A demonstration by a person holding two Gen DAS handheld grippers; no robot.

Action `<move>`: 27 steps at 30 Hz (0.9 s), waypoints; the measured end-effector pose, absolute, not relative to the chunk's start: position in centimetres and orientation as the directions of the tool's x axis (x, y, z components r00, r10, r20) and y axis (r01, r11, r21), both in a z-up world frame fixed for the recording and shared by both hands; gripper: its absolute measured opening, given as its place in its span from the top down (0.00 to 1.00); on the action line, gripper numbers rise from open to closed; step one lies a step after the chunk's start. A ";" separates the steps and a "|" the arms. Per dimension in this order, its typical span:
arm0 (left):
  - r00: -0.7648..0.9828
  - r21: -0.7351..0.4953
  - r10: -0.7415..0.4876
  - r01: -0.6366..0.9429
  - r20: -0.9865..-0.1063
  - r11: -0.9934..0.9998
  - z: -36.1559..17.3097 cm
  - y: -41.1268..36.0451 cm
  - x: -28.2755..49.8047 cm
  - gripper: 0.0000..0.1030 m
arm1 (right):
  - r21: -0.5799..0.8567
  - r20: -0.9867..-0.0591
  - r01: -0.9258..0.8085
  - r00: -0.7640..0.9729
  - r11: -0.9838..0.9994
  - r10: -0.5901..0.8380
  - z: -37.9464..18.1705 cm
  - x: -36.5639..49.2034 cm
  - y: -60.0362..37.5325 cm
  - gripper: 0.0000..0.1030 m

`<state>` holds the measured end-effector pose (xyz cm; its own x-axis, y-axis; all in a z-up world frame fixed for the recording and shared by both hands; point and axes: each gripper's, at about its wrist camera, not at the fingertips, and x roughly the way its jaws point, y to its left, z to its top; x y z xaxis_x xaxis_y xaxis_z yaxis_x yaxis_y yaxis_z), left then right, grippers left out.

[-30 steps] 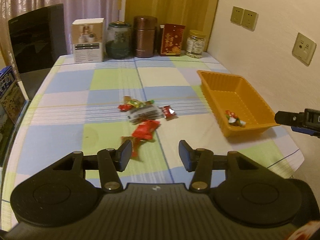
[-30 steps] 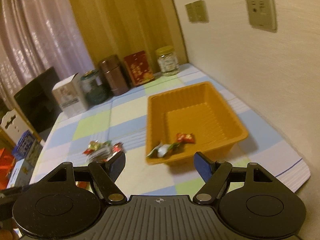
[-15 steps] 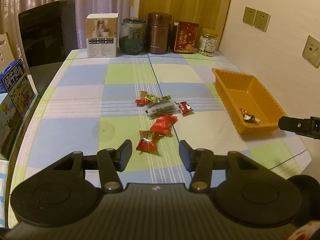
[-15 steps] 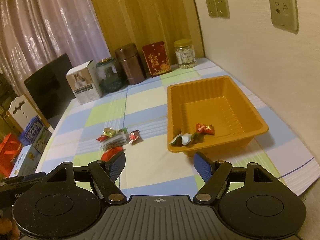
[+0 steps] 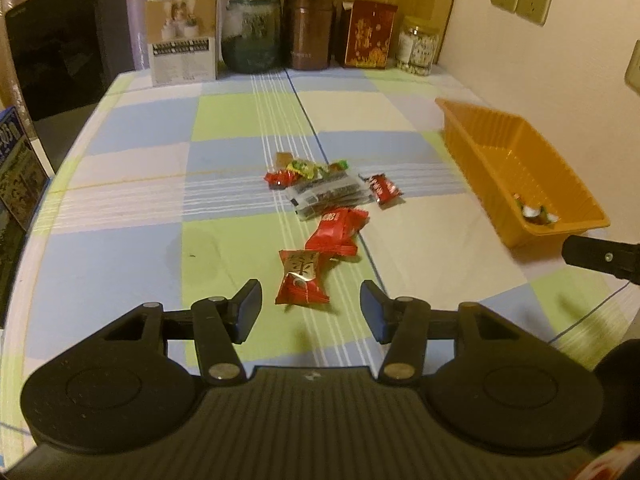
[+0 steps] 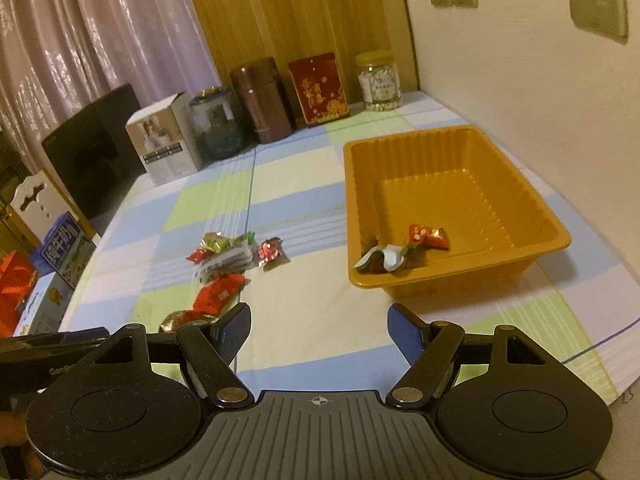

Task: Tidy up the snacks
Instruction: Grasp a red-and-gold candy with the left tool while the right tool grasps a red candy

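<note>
Candy wrappers (image 6: 384,258) in the orange tray (image 6: 516,246) blur together; both claws (image 5: 311,307) (image 6: 319,330) gape empty.

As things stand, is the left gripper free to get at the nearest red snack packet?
Probably yes: the left gripper is open and the red snack packet lies flat just ahead of its fingertips, with nothing between them.

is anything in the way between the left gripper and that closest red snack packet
Nothing visible. The left gripper has its jaws open just short of the red snack packet, with only bare tablecloth between them.
</note>
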<state>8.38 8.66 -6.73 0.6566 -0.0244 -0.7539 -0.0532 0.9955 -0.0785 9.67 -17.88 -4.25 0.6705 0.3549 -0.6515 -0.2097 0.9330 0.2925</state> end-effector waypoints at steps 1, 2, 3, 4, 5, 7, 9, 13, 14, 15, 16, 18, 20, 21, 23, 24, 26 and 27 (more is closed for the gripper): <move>0.651 -0.073 -0.023 -0.050 -0.759 0.996 -7.1 8.7 8.8 0.51 | 0.293 -0.655 -0.208 0.668 0.933 0.354 -4.5 9.9 -17.7 0.27; 0.645 -0.070 -0.023 -0.047 -0.764 0.996 -7.5 8.9 9.3 0.51 | 0.294 -0.658 -0.205 0.665 0.934 0.353 -4.9 10.2 -17.6 0.27; 0.641 -0.074 -0.030 -0.042 -0.767 0.996 -7.9 9.0 9.8 0.51 | 0.294 -0.662 -0.203 0.661 0.934 0.352 -5.2 10.4 -17.4 0.27; 0.638 -0.079 -0.038 -0.036 -0.769 0.996 -8.3 9.2 10.3 0.51 | 0.294 -0.667 -0.201 0.657 0.935 0.351 -5.5 10.6 -17.2 0.27; 0.635 -0.079 -0.041 -0.030 -0.771 0.996 -8.6 9.3 10.7 0.51 | 0.294 -0.671 -0.200 0.654 0.935 0.350 -5.8 10.8 -17.1 0.27; 0.628 -0.067 -0.042 -0.017 -0.777 0.998 -9.3 9.3 11.7 0.52 | 0.293 -0.678 -0.201 0.646 0.935 0.351 -6.4 11.1 -16.8 0.27; 0.618 -0.072 -0.052 -0.008 -0.784 0.997 -10.0 9.5 12.5 0.55 | 0.291 -0.684 -0.201 0.640 0.935 0.350 -6.8 11.3 -16.4 0.27; 0.613 -0.084 -0.072 0.009 -0.787 0.996 -10.9 9.7 13.6 0.64 | 0.289 -0.696 -0.204 0.626 0.935 0.351 -7.6 11.8 -15.8 0.27; 0.610 -0.085 -0.076 0.015 -0.789 0.996 -11.1 9.7 13.9 0.66 | 0.287 -0.699 -0.203 0.623 0.936 0.350 -7.8 11.9 -15.7 0.27; 0.605 -0.084 -0.078 0.019 -0.793 0.996 -11.4 9.8 14.1 0.69 | 0.287 -0.702 -0.202 0.621 0.936 0.349 -7.9 12.0 -15.6 0.27; 0.599 -0.081 -0.078 0.022 -0.797 0.996 -11.5 9.7 14.3 0.77 | 0.287 -0.703 -0.201 0.619 0.936 0.349 -8.0 12.1 -15.4 0.27; 0.595 -0.078 -0.079 0.028 -0.800 0.997 -11.5 9.9 14.3 0.78 | 0.289 -0.707 -0.202 0.614 0.936 0.351 -8.3 12.4 -15.1 0.27; 0.599 -0.056 -0.057 0.021 -0.799 0.998 -11.2 10.2 14.1 0.79 | 0.288 -0.710 -0.209 0.608 0.934 0.355 -8.5 12.6 -14.6 0.27; 0.603 -0.048 -0.048 0.017 -0.796 0.999 -10.9 10.4 14.0 0.79 | 0.288 -0.711 -0.216 0.604 0.933 0.360 -8.6 12.8 -14.3 0.27; 0.613 -0.040 -0.034 0.005 -0.789 0.999 -10.4 11.2 13.9 0.79 | 0.289 -0.711 -0.234 0.597 0.928 0.372 -8.7 13.2 -13.4 0.27; 0.618 -0.039 -0.028 -0.005 -0.785 0.999 -10.2 11.7 13.9 0.79 | 0.292 -0.709 -0.241 0.595 0.926 0.378 -8.8 13.3 -13.0 0.27; 0.624 -0.034 -0.015 -0.019 -0.781 0.999 -9.9 12.6 14.0 0.79 | 0.296 -0.704 -0.259 0.591 0.919 0.394 -9.0 13.8 -11.8 0.27; 0.628 -0.030 -0.008 -0.024 -0.778 0.999 -9.7 13.1 14.1 0.79 | 0.295 -0.702 -0.275 0.587 0.915 0.403 -9.2 14.2 -11.1 0.27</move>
